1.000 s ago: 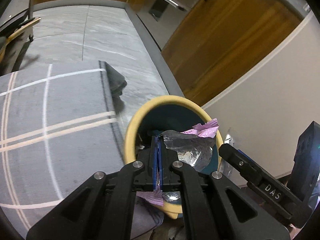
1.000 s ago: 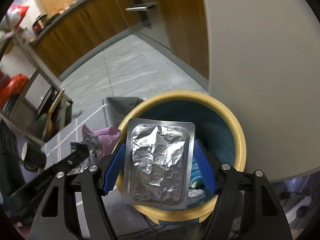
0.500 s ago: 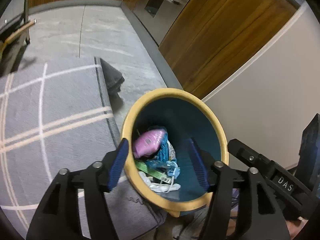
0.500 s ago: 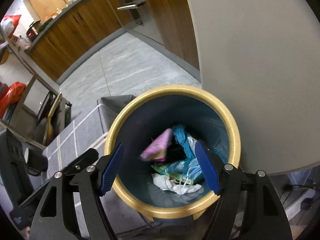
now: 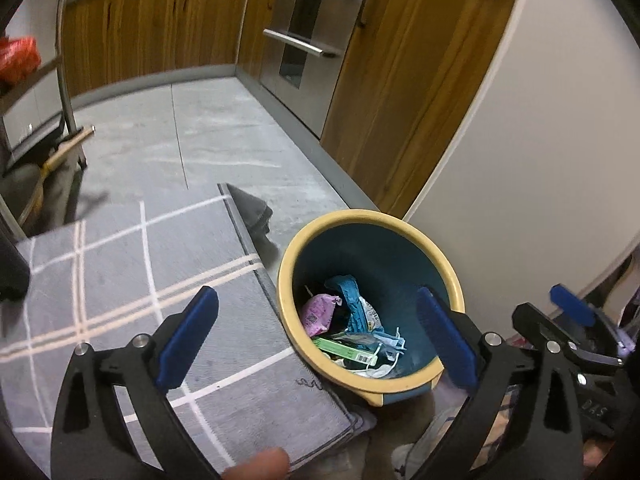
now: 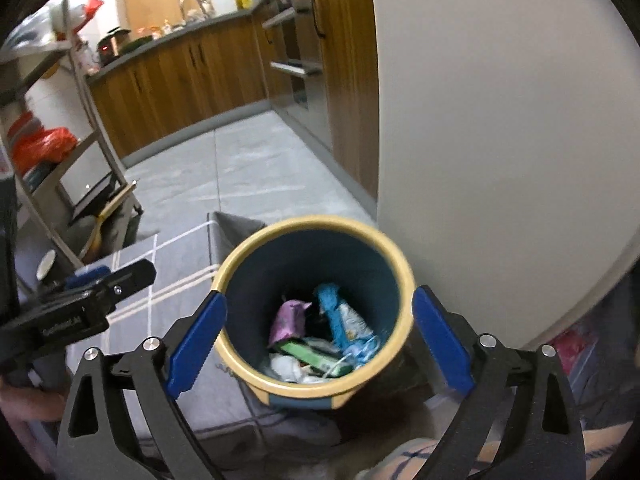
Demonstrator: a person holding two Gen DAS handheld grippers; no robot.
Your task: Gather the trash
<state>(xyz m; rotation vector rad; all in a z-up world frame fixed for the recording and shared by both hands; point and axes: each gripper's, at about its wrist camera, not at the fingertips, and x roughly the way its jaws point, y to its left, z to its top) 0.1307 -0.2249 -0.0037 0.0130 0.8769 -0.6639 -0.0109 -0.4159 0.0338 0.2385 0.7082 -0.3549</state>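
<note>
A round bin with a yellow rim [image 5: 416,232] and blue inside stands on the floor by a white wall; it also shows in the right wrist view [image 6: 240,360]. Inside lie a pink wrapper [image 5: 318,312], a blue wrapper [image 5: 352,304], a green box [image 5: 344,350] and white scraps. My left gripper [image 5: 316,336] is open and empty, above the bin. My right gripper [image 6: 316,340] is open and empty, above the bin; the pink wrapper [image 6: 286,318] shows between its fingers.
A grey rug with white lines [image 5: 120,280] lies left of the bin, one corner folded up [image 5: 250,210]. Wooden kitchen cabinets [image 5: 160,28] and an oven [image 5: 304,40] line the far side. A metal rack [image 6: 60,184] stands at left. The white wall [image 5: 540,140] is right.
My left gripper opened and let go of the pink foil wrapper, my right let go of the silver blister pack; both fell into the bin. Both grippers have since lifted and drawn back.
</note>
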